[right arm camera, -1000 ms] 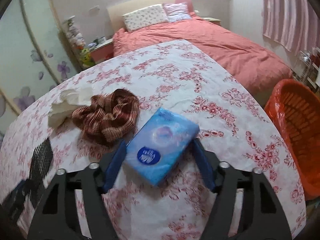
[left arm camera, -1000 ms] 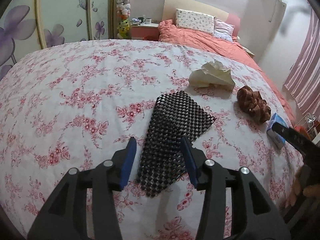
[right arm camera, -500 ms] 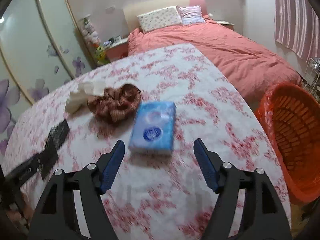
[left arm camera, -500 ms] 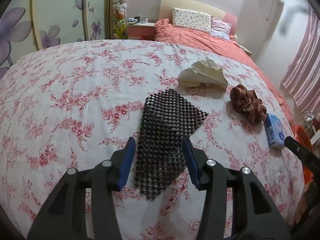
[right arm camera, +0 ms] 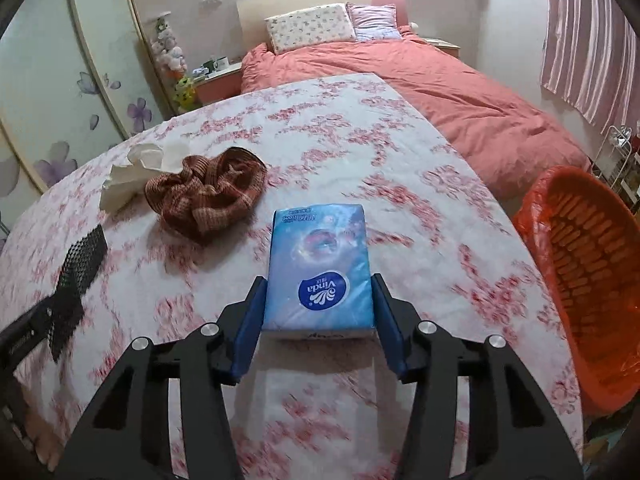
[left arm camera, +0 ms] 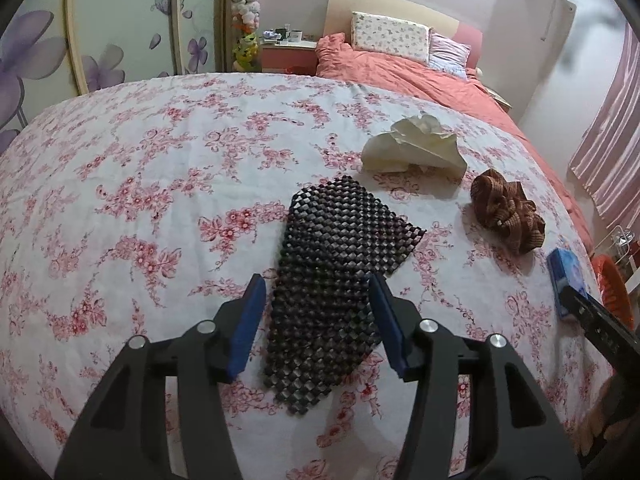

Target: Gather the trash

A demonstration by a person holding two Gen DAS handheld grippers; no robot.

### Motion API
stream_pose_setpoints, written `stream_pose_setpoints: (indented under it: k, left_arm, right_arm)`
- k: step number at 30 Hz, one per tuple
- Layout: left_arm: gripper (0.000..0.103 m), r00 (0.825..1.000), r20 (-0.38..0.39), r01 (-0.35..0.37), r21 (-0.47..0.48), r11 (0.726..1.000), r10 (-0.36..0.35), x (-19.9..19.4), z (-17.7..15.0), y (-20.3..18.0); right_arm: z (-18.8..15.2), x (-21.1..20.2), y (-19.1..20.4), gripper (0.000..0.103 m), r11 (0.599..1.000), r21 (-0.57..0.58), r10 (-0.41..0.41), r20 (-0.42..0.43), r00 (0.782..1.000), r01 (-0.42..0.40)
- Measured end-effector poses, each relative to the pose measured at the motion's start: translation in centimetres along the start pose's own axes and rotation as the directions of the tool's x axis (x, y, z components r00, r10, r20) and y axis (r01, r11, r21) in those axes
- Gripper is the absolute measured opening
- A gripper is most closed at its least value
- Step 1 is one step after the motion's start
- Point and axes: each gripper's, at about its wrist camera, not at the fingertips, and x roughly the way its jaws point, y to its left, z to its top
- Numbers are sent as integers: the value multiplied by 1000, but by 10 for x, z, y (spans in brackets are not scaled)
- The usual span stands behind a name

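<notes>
Beside the table edge [right arm camera: 500, 216], orange basket [right arm camera: 580, 280], open-topped.

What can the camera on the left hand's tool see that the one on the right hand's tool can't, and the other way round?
Only the left view shows the black woven mesh mat whole, lying between the left tongs.

Only the right view shows the orange plastic basket whole and the blue tissue pack's printed face, with the right tongs closed on the pack.

Both show the crumpled white paper, the brown knitted cloth and the floral tablecloth.
</notes>
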Motion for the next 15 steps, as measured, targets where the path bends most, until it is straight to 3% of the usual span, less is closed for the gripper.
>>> stream_pose_setpoints:
  k: [3, 15]
  left_arm:
    - [55, 1000, 9, -18, 24, 1000, 18, 1, -2, -4]
    - [55, 999, 19, 28, -27, 999, -28, -2, -3, 6]
  right_arm:
    - [-2, -2, -4, 52, 1000, 12, 4, 1, 1000, -4]
    - [-2, 0, -1, 53, 1000, -1, -11, -4, 1000, 11]
